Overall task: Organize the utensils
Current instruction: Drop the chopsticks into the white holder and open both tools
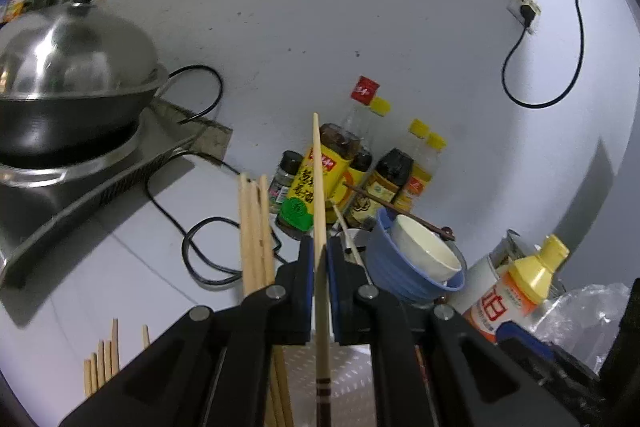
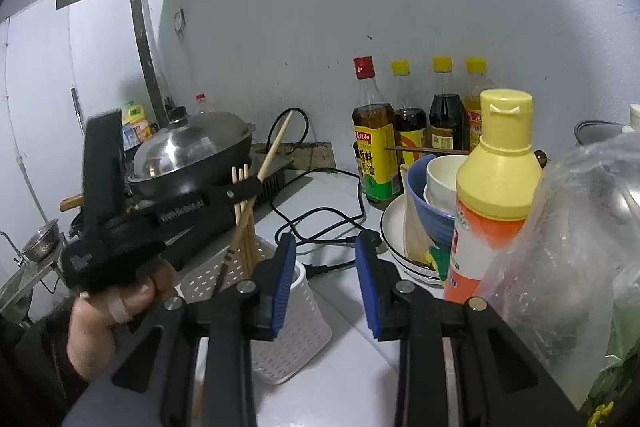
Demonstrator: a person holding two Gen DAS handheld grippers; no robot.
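Chopstick upright, tip upward

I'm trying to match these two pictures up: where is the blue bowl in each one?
Left wrist view: the blue bowl sits lower right of centre, just right of the left gripper.
Right wrist view: it is right of centre, behind the yellow-capped squeeze bottle.
Shared landmark: the lidded wok.

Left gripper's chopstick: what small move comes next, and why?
Probably lower it into the white holder. The left gripper is shut on one chopstick, tilted above the holder, where other chopsticks already stand. The right gripper is open and holds nothing.
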